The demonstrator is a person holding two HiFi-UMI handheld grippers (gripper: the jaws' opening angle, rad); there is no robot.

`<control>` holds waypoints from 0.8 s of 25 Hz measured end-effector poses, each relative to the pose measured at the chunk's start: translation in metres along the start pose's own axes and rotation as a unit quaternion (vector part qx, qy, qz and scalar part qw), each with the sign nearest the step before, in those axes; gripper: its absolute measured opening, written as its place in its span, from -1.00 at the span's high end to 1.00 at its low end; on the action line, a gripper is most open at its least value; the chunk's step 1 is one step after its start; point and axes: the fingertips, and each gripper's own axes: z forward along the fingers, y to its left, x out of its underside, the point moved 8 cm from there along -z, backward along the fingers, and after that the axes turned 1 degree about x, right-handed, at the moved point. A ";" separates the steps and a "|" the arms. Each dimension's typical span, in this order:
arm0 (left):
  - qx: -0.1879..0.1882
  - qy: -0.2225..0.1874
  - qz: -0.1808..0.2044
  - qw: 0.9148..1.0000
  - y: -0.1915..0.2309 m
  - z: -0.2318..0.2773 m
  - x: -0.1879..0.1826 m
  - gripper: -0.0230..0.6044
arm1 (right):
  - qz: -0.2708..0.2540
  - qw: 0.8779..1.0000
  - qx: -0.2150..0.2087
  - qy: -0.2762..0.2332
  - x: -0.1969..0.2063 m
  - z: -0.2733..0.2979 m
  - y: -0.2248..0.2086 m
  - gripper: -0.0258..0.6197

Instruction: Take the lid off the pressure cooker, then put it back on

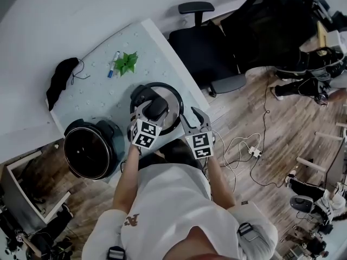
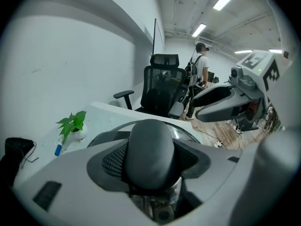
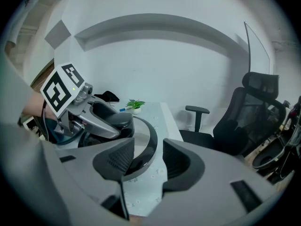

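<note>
The pressure cooker's round lid (image 1: 174,99) with its black handle (image 2: 150,149) is over the table's near right corner, just above or on the cloth. My left gripper (image 1: 153,111) is shut on that handle, one pad against each side of it. My right gripper (image 1: 194,118) is open just right of the lid's rim (image 3: 149,142), with only tablecloth showing between its jaws. The black cooker base (image 1: 89,150) stands uncovered at the table's near left corner, its dark pot open to view.
A small green plant (image 1: 126,63), a blue marker (image 1: 113,65) and a black cloth item (image 1: 60,80) lie farther back on the table (image 1: 97,99). A black office chair (image 1: 209,53) stands past the right edge. Cables (image 1: 244,150) trail on the wooden floor. A person (image 2: 200,74) stands far off.
</note>
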 end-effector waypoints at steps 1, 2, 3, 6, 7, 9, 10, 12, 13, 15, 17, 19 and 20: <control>-0.001 0.000 0.000 1.000 0.000 0.002 0.002 0.05 | 0.000 1.000 -0.001 0.003 0.003 0.002 0.000 0.33; -0.002 0.000 -0.001 1.000 0.000 0.004 0.004 0.05 | 0.001 1.000 -0.002 0.006 0.005 0.004 0.000 0.33; -0.002 0.000 -0.001 1.000 0.000 0.006 0.005 0.05 | 0.001 1.000 -0.004 0.009 0.007 0.006 0.001 0.33; -0.007 0.001 0.003 1.000 -0.001 0.013 0.011 0.05 | 0.002 1.000 -0.007 0.016 0.013 0.010 0.002 0.33; -0.009 0.002 0.006 1.000 -0.001 0.015 0.013 0.05 | 0.002 1.000 -0.007 0.018 0.015 0.011 0.003 0.33; -0.016 0.002 0.011 1.000 -0.002 0.018 0.016 0.05 | 0.003 1.000 -0.009 0.022 0.018 0.012 0.004 0.33; -0.019 0.002 0.013 1.000 -0.002 0.020 0.018 0.05 | 0.003 1.000 -0.009 0.024 0.019 0.012 0.005 0.33; -0.022 0.002 0.013 1.000 -0.002 0.022 0.022 0.05 | 0.003 1.000 -0.010 0.027 0.020 0.014 0.006 0.33; -0.023 0.001 0.012 1.000 -0.001 0.022 0.023 0.05 | 0.003 1.000 -0.011 0.028 0.020 0.014 0.007 0.33; -0.024 0.000 0.011 1.000 0.000 0.023 0.025 0.05 | 0.003 0.999 -0.012 0.030 0.020 0.014 0.008 0.33; -0.026 -0.002 0.013 1.000 0.000 0.023 0.027 0.05 | 0.002 0.999 -0.012 0.032 0.021 0.014 0.010 0.33; -0.028 -0.004 0.019 0.999 -0.001 0.024 0.028 0.05 | 0.001 0.999 -0.013 0.032 0.020 0.014 0.011 0.33; -0.029 -0.005 0.023 0.999 -0.001 0.025 0.029 0.05 | 0.000 0.999 -0.013 0.032 0.020 0.014 0.012 0.33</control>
